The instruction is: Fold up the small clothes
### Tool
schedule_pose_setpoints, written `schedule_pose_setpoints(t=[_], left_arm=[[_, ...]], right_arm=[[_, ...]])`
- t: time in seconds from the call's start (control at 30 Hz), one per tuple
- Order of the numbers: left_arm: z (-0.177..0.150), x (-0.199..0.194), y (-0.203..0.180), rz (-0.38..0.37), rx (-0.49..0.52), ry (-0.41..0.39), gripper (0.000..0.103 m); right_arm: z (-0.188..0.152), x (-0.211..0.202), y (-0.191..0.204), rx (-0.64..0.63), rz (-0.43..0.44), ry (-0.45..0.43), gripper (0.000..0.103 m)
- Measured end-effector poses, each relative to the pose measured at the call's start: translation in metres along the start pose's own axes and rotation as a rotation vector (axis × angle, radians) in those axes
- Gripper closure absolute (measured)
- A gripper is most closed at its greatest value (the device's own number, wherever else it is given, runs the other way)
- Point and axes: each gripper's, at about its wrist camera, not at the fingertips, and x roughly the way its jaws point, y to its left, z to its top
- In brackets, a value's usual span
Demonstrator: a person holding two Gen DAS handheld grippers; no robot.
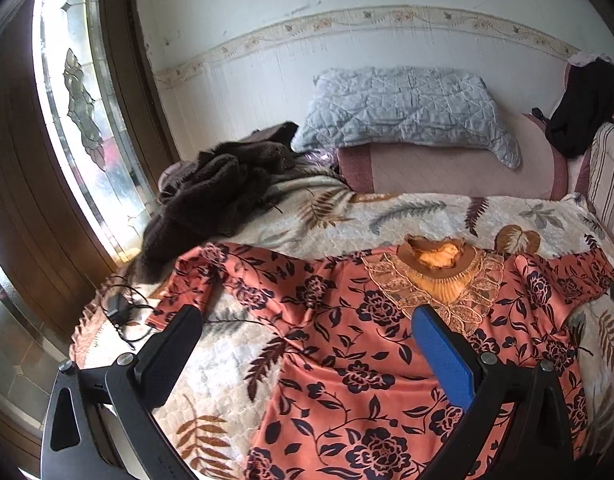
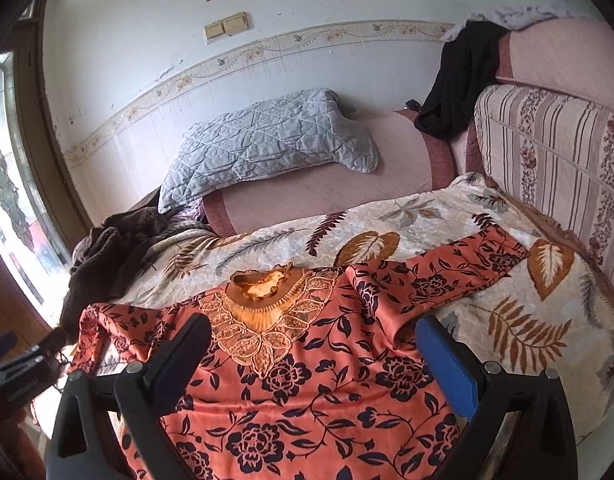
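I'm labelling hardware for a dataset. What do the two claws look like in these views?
The left claw and right claw look alike: black angular frames with round silver bolts at the joints and triangular cut-outs. Each has one black finger and one finger with a textured blue pad. No sleeves or cables show on them.

A coral-orange long-sleeved blouse printed with dark navy flowers and vines (image 1: pixel 347 344) (image 2: pixel 315 392) is laid flat, front up, on the bed. Both sleeves are spread outward. Its ruffled orange collar, framed by a lace yoke, is turned towards the wall, and the hem lies nearest the cameras.
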Motion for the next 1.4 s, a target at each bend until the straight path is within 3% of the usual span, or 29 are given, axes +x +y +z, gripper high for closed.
schedule_pose_setpoints(t=[0.1, 0.17, 0.23, 0.37, 0.47, 0.63, 0.67, 0.77, 0.9, 1.0, 1.1, 1.23, 1.4], left_arm=[[-0.007, 0.062, -0.019, -0.081, 0.001, 0.121, 0.0], [-0.017, 0.106, -0.037, -0.11, 0.01, 0.205, 0.0], [-0.029, 0.147, -0.056, -0.113, 0.03, 0.287, 0.0], [-0.053, 0.196, -0.08, -0.125, 0.076, 0.373, 0.0], [-0.065, 0.218, -0.089, -0.151, 0.113, 0.425, 0.0], [-0.072, 0.217, -0.081, -0.198, 0.042, 0.394, 0.0], [-0.072, 0.214, -0.081, -0.195, 0.04, 0.385, 0.0], [-0.073, 0.214, -0.082, -0.184, 0.033, 0.358, 0.0], [-0.074, 0.213, -0.083, -0.17, 0.025, 0.361, 0.0], [-0.067, 0.22, -0.08, -0.172, 0.036, 0.371, 0.0], [-0.056, 0.222, -0.082, -0.16, 0.068, 0.375, 0.0], [-0.04, 0.203, -0.069, -0.083, 0.052, 0.238, 0.0], [-0.026, 0.193, -0.032, -0.01, -0.032, 0.172, 0.0]], right_arm=[[0.011, 0.036, -0.045, 0.119, 0.07, 0.006, 0.0], [0.016, 0.064, -0.096, 0.25, 0.095, 0.01, 0.0], [0.018, 0.089, -0.152, 0.407, 0.071, 0.021, 0.0], [0.006, 0.124, -0.262, 0.761, 0.052, 0.037, 0.002], [-0.002, 0.142, -0.322, 0.959, 0.08, 0.015, 0.017], [-0.007, 0.184, -0.377, 1.099, 0.046, 0.02, 0.036], [-0.006, 0.19, -0.381, 1.104, 0.028, 0.015, 0.048], [0.013, 0.208, -0.385, 1.016, -0.041, 0.026, 0.067], [0.026, 0.231, -0.385, 0.933, -0.048, 0.038, 0.092], [0.031, 0.231, -0.378, 0.911, -0.001, -0.005, 0.095], [0.051, 0.219, -0.344, 0.831, 0.085, -0.043, 0.095], [0.076, 0.193, -0.268, 0.715, 0.265, -0.064, 0.095], [0.088, 0.177, -0.158, 0.603, 0.483, 0.001, 0.095]])
